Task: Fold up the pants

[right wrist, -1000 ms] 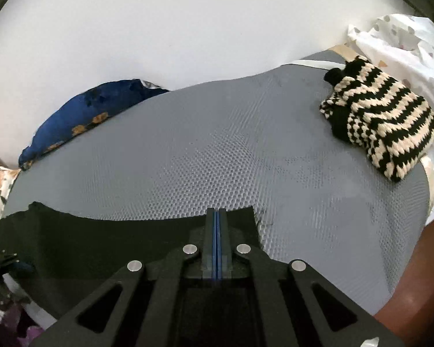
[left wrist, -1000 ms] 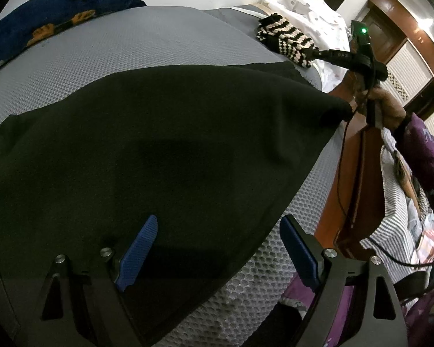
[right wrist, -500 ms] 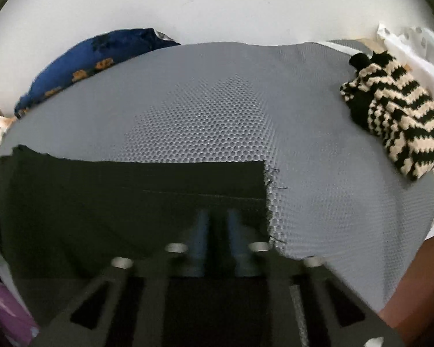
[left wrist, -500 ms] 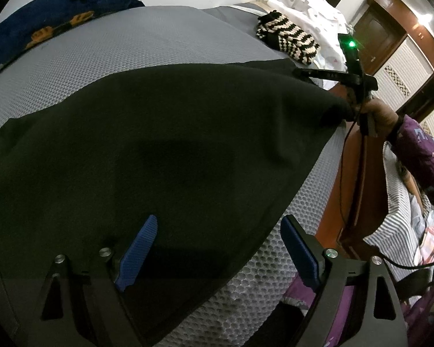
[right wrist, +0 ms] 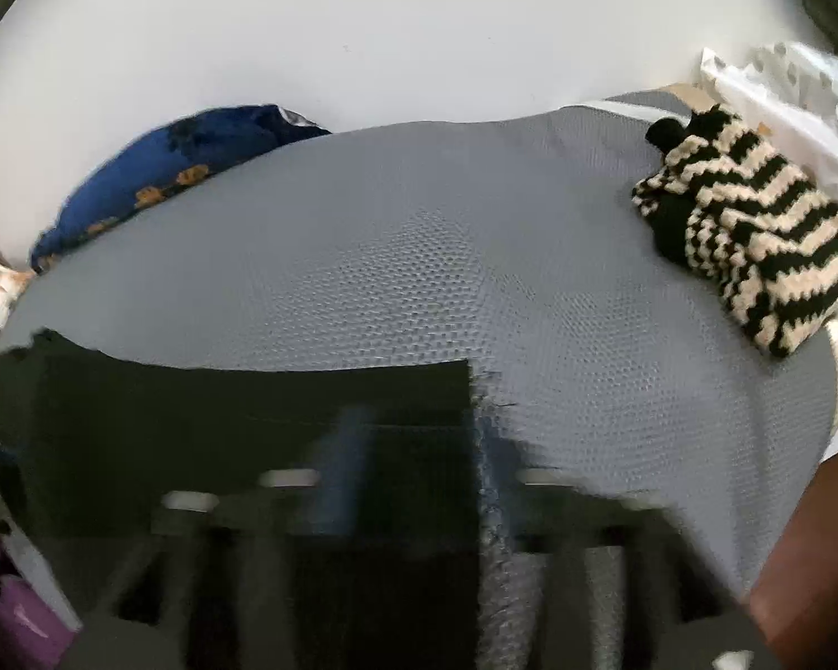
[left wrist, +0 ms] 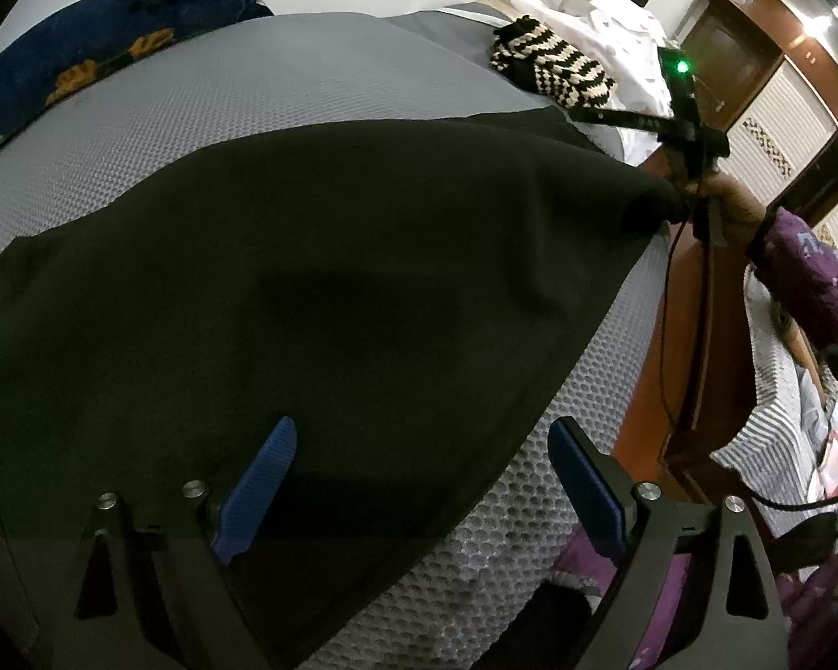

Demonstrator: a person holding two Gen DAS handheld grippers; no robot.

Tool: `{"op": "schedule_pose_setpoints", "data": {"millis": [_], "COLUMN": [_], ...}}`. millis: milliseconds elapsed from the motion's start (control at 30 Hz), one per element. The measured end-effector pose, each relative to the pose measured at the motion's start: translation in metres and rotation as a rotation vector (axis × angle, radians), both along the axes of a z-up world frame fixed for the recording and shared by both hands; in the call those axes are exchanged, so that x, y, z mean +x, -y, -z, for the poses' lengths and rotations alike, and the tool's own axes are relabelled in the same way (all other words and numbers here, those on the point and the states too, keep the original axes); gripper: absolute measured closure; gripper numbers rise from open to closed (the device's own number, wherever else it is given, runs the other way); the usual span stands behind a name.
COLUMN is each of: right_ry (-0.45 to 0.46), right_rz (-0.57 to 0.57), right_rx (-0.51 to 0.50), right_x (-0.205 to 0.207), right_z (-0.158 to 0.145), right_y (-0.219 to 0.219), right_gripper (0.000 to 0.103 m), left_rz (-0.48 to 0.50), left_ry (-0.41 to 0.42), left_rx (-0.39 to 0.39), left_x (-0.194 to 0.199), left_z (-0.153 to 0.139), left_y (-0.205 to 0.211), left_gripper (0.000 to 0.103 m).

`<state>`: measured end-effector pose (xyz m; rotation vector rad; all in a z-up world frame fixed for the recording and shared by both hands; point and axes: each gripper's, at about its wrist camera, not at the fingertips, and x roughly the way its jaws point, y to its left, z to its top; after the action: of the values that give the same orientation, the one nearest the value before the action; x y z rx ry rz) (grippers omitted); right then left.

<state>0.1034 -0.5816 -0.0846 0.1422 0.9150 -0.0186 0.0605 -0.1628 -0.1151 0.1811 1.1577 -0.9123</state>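
Pants [left wrist: 318,279] lay near the bed's [left wrist: 285,72] front edge; our right tool [right wrist: 419,474] had just been opening, the left tool [left wrist: 419,480] gaped, so the corner could slump.

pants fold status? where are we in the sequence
Done: the black pants lie spread flat on the grey mattress, with a straight edge laid down in the right wrist view. In hand: nothing. The right gripper has just been opening over that edge, letting the cloth go; the left gripper hangs open over the near part. Left: the pants look only partly folded, so further folds likely remain.
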Motion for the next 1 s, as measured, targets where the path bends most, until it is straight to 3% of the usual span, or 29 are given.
{"op": "schedule_pose_setpoints", "data": {"millis": [67,100,133,167,233,267,500,600,667,700,733,800,867,933,1000], "right_ry": [-0.006,-0.02,-0.04,-0.054,-0.021,-0.01,0.074,0.126,0.125,0.107,0.096,0.061,0.009,0.034,0.043], "right_rz": [-0.033,-0.043,-0.05,-0.05,-0.027,-0.011,0.014,-0.005,-0.037,-0.052,-0.06,-0.094,-0.112,-0.131,-0.137], "right_rx": [-0.01,-0.014,-0.011,-0.016,-0.013,-0.006,0.029,0.022,0.02,-0.014,-0.031,-0.037,-0.071,-0.069,-0.064], "right_x": [0.0,0.0,0.0,-0.001,-0.007,-0.009,-0.023,-0.023,-0.017,-0.012,-0.009,-0.002,0.002,-0.004,-0.01], "right_z": [0.005,0.009,0.014,0.019,0.016,0.016,0.003,-0.008,-0.008,-0.005,-0.002,0.008,0.019,0.019,0.018], "right_y": [-0.003,-0.004,-0.004,-0.004,0.001,0.005,0.013,0.012,0.008,0.004,0.002,-0.003,-0.009,-0.013,-0.015], "right_gripper": [0.038,0.049,0.069,0.071,0.093,0.097,0.095,0.085,0.075,0.063,0.06,0.062,0.069,0.088,0.09], "left_rz": [-0.002,-0.001,0.001,0.004,0.011,0.013,0.019,0.017,0.018,0.02,0.021,0.023,0.023,0.024,0.025], "left_ry": [-0.002,-0.001,0.0,0.002,0.008,0.011,0.017,0.013,0.015,0.016,0.018,0.019,0.019,0.018,0.018], "left_rx": [-0.003,-0.002,0.0,0.004,0.01,0.012,0.024,0.022,0.024,0.026,0.027,0.03,0.031,0.03,0.029], "left_x": [0.0,0.0,-0.001,-0.001,0.0,-0.001,-0.001,-0.001,-0.001,-0.002,-0.002,-0.003,-0.002,-0.002,-0.002], "left_z": [0.0,0.001,0.001,0.001,0.001,0.001,0.001,0.002,0.002,0.002,0.002,0.002,0.001,0.001,0.001], "left_y": [0.0,0.0,0.0,0.001,0.001,0.001,0.003,0.003,0.003,0.003,0.003,0.003,0.003,0.003,0.004], "left_gripper": [0.012,0.012,0.012,0.012,0.012,0.012,0.011,0.011,0.011,0.011,0.011,0.011,0.011,0.011,0.01]}}
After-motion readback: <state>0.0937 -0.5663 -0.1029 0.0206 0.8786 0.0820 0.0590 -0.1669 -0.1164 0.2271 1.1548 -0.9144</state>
